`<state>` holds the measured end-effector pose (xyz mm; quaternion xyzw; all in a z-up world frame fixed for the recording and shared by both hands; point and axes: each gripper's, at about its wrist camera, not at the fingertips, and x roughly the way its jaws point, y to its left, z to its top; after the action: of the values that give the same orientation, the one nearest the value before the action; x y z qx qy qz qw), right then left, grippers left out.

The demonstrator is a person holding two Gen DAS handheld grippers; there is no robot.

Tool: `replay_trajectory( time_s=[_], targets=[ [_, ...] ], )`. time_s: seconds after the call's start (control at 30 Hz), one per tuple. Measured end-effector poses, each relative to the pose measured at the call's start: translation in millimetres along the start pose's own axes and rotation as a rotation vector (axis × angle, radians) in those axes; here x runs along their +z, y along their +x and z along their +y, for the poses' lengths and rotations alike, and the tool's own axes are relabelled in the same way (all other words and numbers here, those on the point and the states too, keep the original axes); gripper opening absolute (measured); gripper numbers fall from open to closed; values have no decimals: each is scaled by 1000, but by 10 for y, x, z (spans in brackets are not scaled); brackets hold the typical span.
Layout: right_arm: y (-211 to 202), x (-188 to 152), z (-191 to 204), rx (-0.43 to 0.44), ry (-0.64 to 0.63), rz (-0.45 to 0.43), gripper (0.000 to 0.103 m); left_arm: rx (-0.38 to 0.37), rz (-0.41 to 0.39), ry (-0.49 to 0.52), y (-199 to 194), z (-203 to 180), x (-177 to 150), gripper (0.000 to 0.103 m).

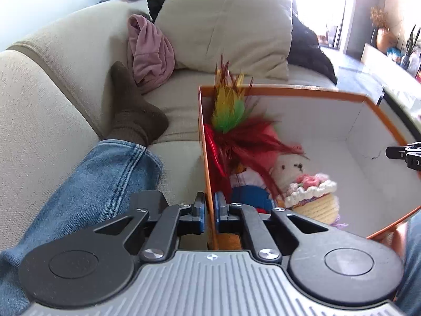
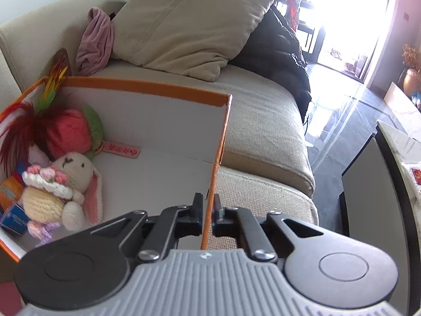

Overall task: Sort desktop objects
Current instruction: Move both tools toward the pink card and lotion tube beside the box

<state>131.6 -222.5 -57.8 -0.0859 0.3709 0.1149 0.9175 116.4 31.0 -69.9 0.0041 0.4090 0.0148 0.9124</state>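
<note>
The 2 grippers hold an orange-edged cardboard box (image 1: 289, 90) with a white inside, one at each side wall. The left gripper (image 1: 209, 212) has its blue-padded jaws clamped together on the box's left wall, one finger outside and one inside. The right gripper (image 2: 209, 212) is clamped the same way on the opposite wall, and its black tip (image 1: 405, 155) shows at the far rim in the left view.

Inside the box, gathered toward the left wall, lie the sorted things: a bunch of red, yellow and green feathers (image 1: 231, 121) standing up above the rim, a red and green crocheted strawberry (image 2: 71, 131) with a pink tag (image 2: 121, 150), a cream crocheted rabbit (image 2: 76, 168) with a pink flower collar, and a small blue carton (image 2: 13, 221) at the near corner. The rest of the box floor is bare.

The box sits over a beige fabric sofa (image 2: 263, 131). On the sofa are a large beige cushion (image 1: 223, 23), a crumpled pink cloth (image 1: 150, 52) and a black coat (image 2: 281, 52). A person's leg in blue jeans (image 1: 92, 184) and a brown sock (image 1: 134, 110) rests on the seat left of the box.
</note>
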Motion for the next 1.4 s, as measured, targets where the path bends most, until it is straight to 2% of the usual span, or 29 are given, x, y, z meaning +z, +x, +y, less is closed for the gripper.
replay_trajectory(
  time_s=[0.07,0.1,0.23,0.37,0.47,0.53,0.57,0.7,0.77,0.83,0.97,1.03,1.07,1.2,1.27,1.4],
  targets=[
    [-187,19,6,-25,-12,-49,19,12,-38,25,-176,-20,-7,7],
    [-284,25,14,-29,-18,-72,31,12,-50,33,-271,-34,-8,8],
    [-668,-71,94,18,-55,-130,41,-41,-59,73,-583,-112,-61,10],
    [-878,-261,239,41,-67,-92,41,-123,18,165,-715,-277,-182,11],
    [-930,-389,286,76,-19,-30,40,-201,86,223,-750,-379,-318,21],
    [-998,-478,316,73,-9,-46,40,-238,130,232,-723,-416,-408,30],
    [-1031,-505,336,76,-5,-49,40,-249,153,241,-695,-438,-450,32],
    [-1106,-539,415,117,-1,-33,40,-249,213,291,-612,-536,-624,53],
    [-1051,-565,477,186,8,27,40,-275,241,299,-546,-575,-690,53],
    [-876,-631,550,241,22,128,40,-286,273,307,-480,-610,-773,56],
    [-454,-741,565,319,115,295,42,-248,357,372,-319,-696,-923,63],
    [-257,-768,523,359,181,363,54,-227,399,423,-269,-756,-993,66],
    [-173,-779,504,374,214,398,55,-217,417,445,-246,-782,-1018,66],
    [39,-827,512,411,282,499,56,-206,459,514,-202,-897,-1133,67],
    [100,-824,548,418,292,521,57,-208,467,525,-187,-936,-1170,67],
    [169,-785,621,393,293,532,58,-165,456,597,-174,-1050,-1278,78]
  ],
)
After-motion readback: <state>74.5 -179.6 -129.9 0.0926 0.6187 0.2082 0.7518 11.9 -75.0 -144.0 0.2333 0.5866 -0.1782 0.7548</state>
